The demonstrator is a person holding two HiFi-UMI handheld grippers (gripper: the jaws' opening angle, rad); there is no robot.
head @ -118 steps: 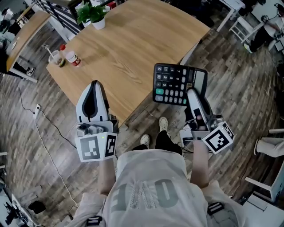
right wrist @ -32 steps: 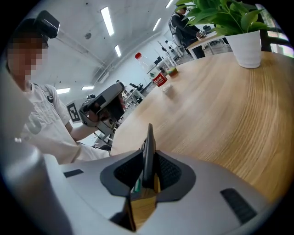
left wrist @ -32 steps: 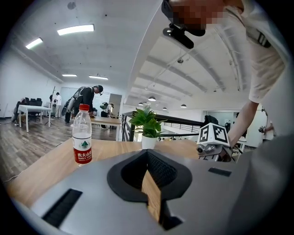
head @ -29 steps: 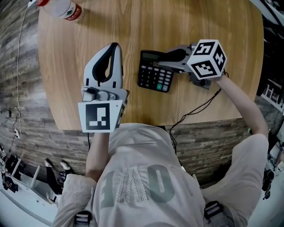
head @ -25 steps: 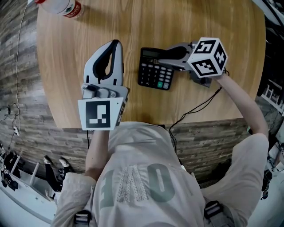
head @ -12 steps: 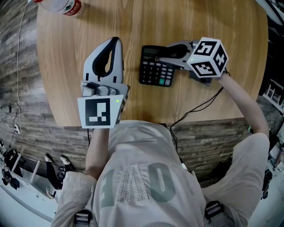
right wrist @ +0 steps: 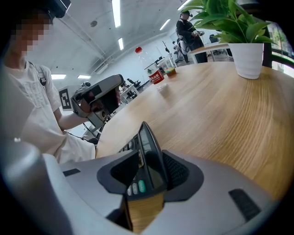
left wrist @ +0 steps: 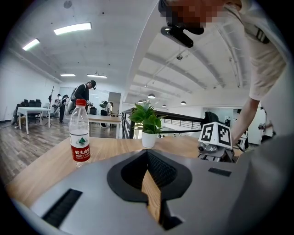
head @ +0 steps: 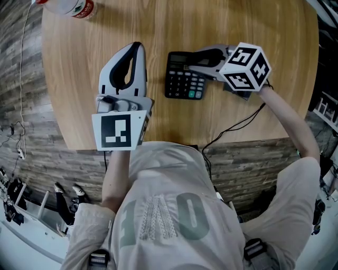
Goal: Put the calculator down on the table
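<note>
The calculator [head: 182,84] is partly covered from above; the top edge crops the bottle [head: 68,7].

Right gripper [head: 194,61], jaws just opening, apparently straddles calculator [head: 184,83] on table [head: 158,31].

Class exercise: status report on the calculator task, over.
Left gripper shut, empty. Right gripper just opening, calculator between jaws, resting on table. Nothing blocking.
</note>
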